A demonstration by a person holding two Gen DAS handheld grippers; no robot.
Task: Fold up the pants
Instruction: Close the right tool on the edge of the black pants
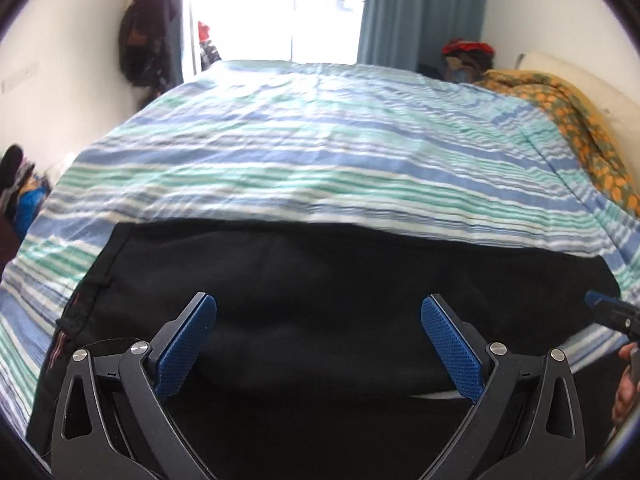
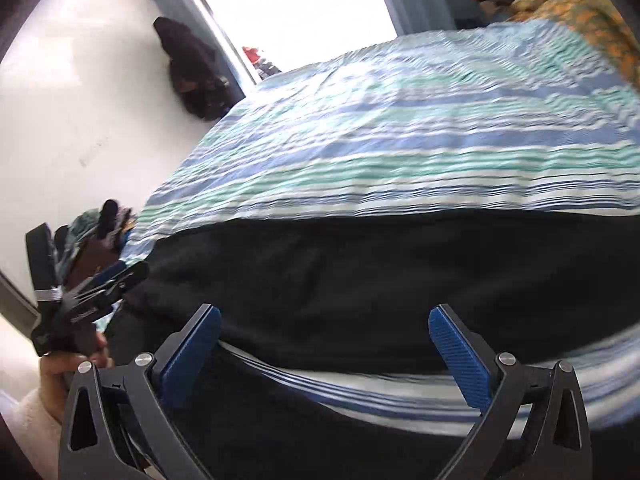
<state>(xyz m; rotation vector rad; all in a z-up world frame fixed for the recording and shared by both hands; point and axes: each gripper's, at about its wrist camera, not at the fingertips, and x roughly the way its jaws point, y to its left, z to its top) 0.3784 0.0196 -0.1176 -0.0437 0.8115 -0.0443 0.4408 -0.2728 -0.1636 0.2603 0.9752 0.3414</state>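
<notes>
The black pants point(image 1: 320, 280) lay spread flat across the near edge of the bed, on its blue, green and white striped bedspread point(image 1: 312, 140). The left tongs point(image 1: 319, 336) hovered over the dark fabric with jaws wide apart, gripping nothing. The right tongs point(image 2: 325, 344) were likewise spread apart above the pants' near edge, empty. An orange patterned blanket point(image 1: 576, 120) sat bunched at the bed's far right.

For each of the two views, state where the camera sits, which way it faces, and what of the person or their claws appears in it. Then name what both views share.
Left wrist: sits on the left claw, open, facing across the black pants and striped bed toward the window; the right claw's tip shows at the right edge.
Right wrist: sits on the right claw, open, facing the same way; the left claw and the hand holding it show at left.
Shared: pants, bed, window, orange blanket.
</notes>
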